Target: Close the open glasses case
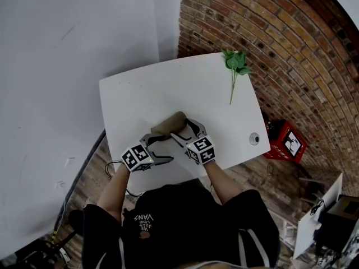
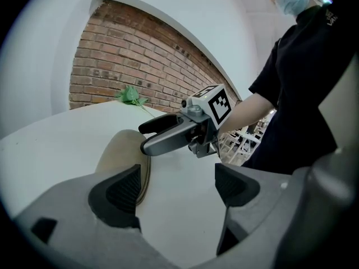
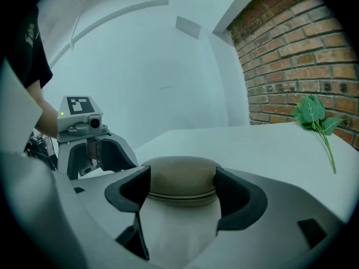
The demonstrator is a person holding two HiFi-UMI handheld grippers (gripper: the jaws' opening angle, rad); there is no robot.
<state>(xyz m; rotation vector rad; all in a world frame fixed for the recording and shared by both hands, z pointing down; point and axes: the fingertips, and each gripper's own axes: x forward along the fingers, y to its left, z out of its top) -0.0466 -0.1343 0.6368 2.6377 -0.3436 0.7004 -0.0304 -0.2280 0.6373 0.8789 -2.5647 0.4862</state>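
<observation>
A tan glasses case [image 1: 168,124] lies closed on the white table [image 1: 146,94], its seam showing in the right gripper view [image 3: 182,178]. My right gripper [image 1: 180,129] straddles one end of it. Both pads [image 3: 134,192] lie against the case's sides with no gap showing. My left gripper [image 1: 167,148] stands open at the near side of the case. In the left gripper view the case [image 2: 120,150] rests by the left pad [image 2: 124,189], and the rest of the gap holds only bare table. The right gripper's fingers [image 2: 162,142] reach the case from the right.
A green leafy sprig [image 1: 235,66] lies at the table's far right corner. A round cable hole [image 1: 254,138] sits near the right edge. A red crate [image 1: 286,142] stands on the floor beside a brick wall [image 1: 291,49]. The person's torso is close against the near edge.
</observation>
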